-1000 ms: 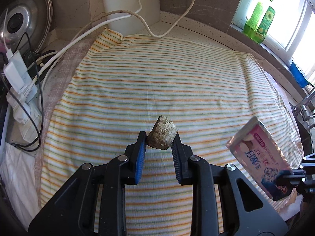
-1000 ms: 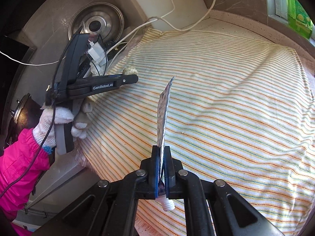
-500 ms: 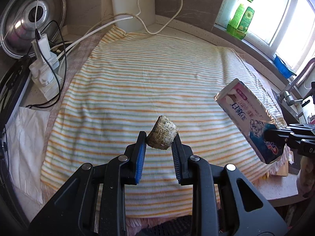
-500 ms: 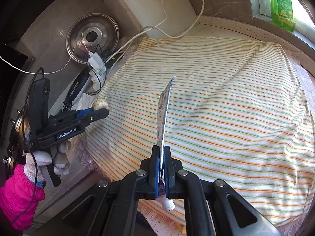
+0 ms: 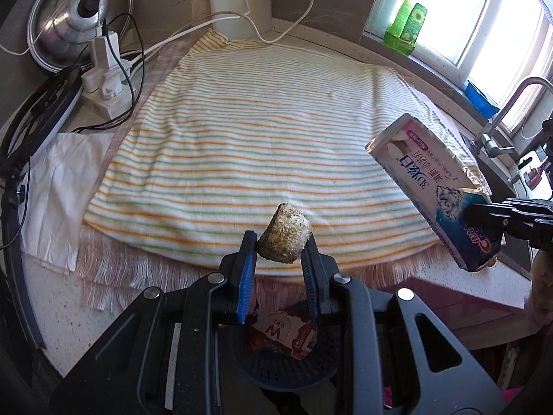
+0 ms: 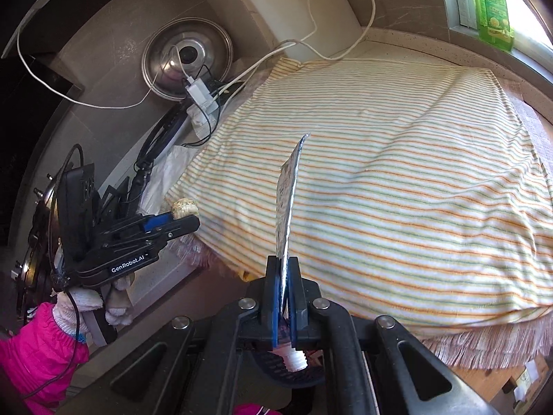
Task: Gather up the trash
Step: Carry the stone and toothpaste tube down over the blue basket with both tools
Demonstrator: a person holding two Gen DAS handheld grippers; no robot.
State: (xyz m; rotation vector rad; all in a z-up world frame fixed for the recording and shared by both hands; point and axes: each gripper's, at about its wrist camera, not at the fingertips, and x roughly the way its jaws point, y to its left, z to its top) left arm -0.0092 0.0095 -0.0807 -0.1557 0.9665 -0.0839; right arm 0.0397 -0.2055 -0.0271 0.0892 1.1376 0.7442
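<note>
Kitchen counter under a striped cloth [image 5: 262, 138], window [image 5: 484, 24] far right, pot lid [image 5: 79, 17] and power strip [image 5: 107, 86] far left. Both grippers have pulled back off the cloth toward the near edge since a second ago; a dark perforated bin [image 5: 287, 370] now shows below the left gripper [image 5: 280, 252], which it did not before. Cloth itself looks free of trash, so likely the drop step is next (judgement only).

Left gripper is clamped on a brownish crumbly lump [image 5: 285, 238], held above the counter's near edge, roughly over the bin. Right gripper [image 6: 284, 297] is clenched on a flattened toothpaste tube [image 6: 287, 200], held upright, tail up, its screw neck [image 6: 295, 359] poking out below the fingers over the bin's mesh.

One red-and-white wrapper [image 5: 287, 335] already lies in the bin.

Hard to tell: what the lump is (food scrap?), bin's full depth and rim (cut off by gripper bodies), and what else is inside. Tube print is only partly readable.
</note>
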